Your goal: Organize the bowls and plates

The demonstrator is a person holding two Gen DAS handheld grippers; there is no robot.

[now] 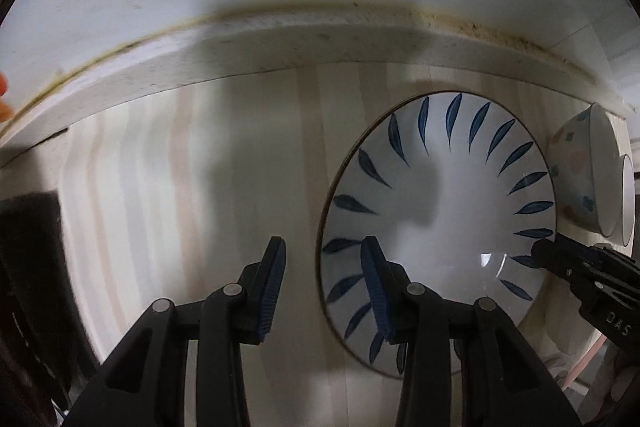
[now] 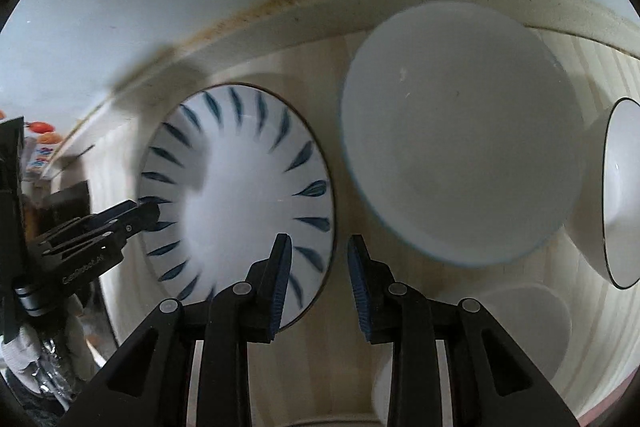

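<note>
Lying flat on the pale striped wooden counter (image 1: 224, 155), the blue-leaf plate (image 1: 436, 195) sits just beside a white bowl (image 2: 460, 139). The left gripper (image 1: 324, 285) straddles the plate's near rim with jaws apart, empty. The right gripper (image 2: 319, 287) hovers parted over its other edge, empty too.

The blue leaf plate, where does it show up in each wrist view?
Left wrist: the blue leaf plate lies right of centre, its left rim between the open left gripper fingers.
Right wrist: blue leaf plate left of centre.
Shared landmark: the stained wall edge behind it.
</note>
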